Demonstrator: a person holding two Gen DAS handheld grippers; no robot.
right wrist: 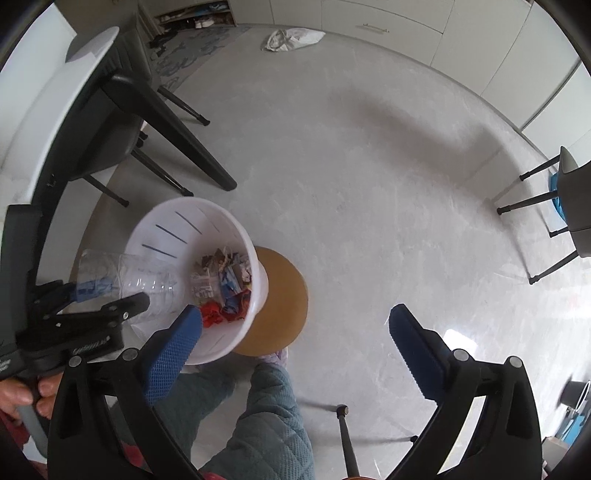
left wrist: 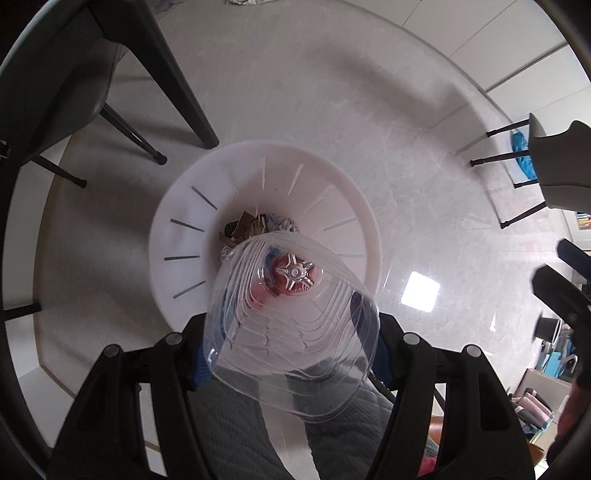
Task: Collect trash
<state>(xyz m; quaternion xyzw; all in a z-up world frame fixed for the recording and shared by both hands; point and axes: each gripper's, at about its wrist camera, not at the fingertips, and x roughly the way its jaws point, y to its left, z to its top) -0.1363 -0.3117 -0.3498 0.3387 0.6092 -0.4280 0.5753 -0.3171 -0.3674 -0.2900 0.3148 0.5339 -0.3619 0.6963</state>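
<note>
Two grippers are showing in these views, one in each hand of the person. Nearest to the left wrist camera, the left gripper [left wrist: 291,354] is clamping one clear plastic bottle [left wrist: 291,314] between its blue pads [left wrist: 199,365], and the bottle is pointing straight down with its red cap end towards the bin. In the right wrist view the same bottle [right wrist: 147,280] is lying across the rim of the white bin [right wrist: 155,229], with its front end already inside the opening. The right gripper [right wrist: 295,332] is standing wide apart with nothing between its two blue pads [right wrist: 173,347]; only the floor is showing in the gap, and its left pad is overlapping the near rim of the bin in the picture.

Below both grippers, the person's quilted grey-green trouser legs [right wrist: 269,417] are showing.

One white bin [left wrist: 177,236] with narrow slits in its wall is sitting on one round wooden stool [right wrist: 284,302]. At the bottom of the bin, a small heap of trash [right wrist: 225,284] is lying: crumpled wrappers in red, blue, brown and white, too mixed to count.

Farther away, black table legs and chair legs [right wrist: 173,122] are standing on the pale grey floor [right wrist: 351,166] at the left. At the right side, one more chair [right wrist: 569,206] is standing. At the far wall, one white bag [right wrist: 291,38] is lying on the floor in front of the pale cabinets [right wrist: 388,18].
</note>
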